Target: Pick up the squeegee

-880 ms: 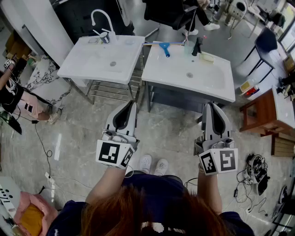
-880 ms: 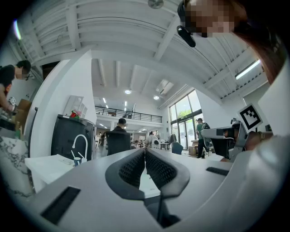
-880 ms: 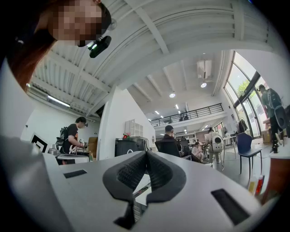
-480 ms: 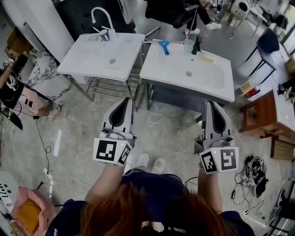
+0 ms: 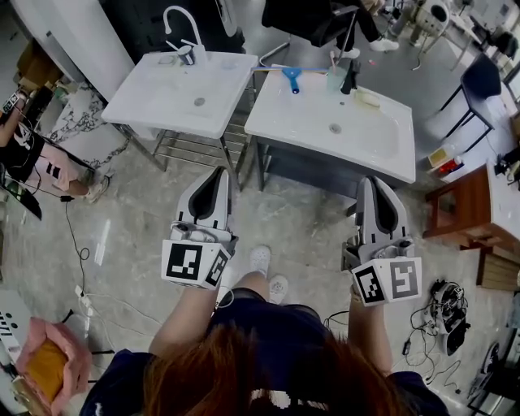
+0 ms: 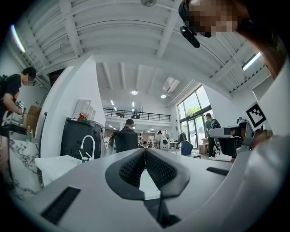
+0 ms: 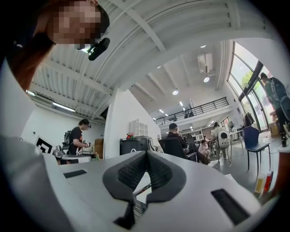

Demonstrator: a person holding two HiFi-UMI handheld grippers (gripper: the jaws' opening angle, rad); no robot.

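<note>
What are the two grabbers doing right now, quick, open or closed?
Left gripper: closed, holding nothing.
Right gripper: closed, holding nothing.

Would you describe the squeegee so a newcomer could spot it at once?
Two white basins stand side by side; take the right basin, not the one with the white arched tap. On its far rim, near the left corner, lies the squeegee: the only bright blue thing, left of a pale cup.

Grey grippers (image 5: 218,173) (image 5: 375,182), black ribbed fingers (image 6: 130,168), chequered marker cubes (image 5: 195,264); navy top (image 5: 268,345).
</note>
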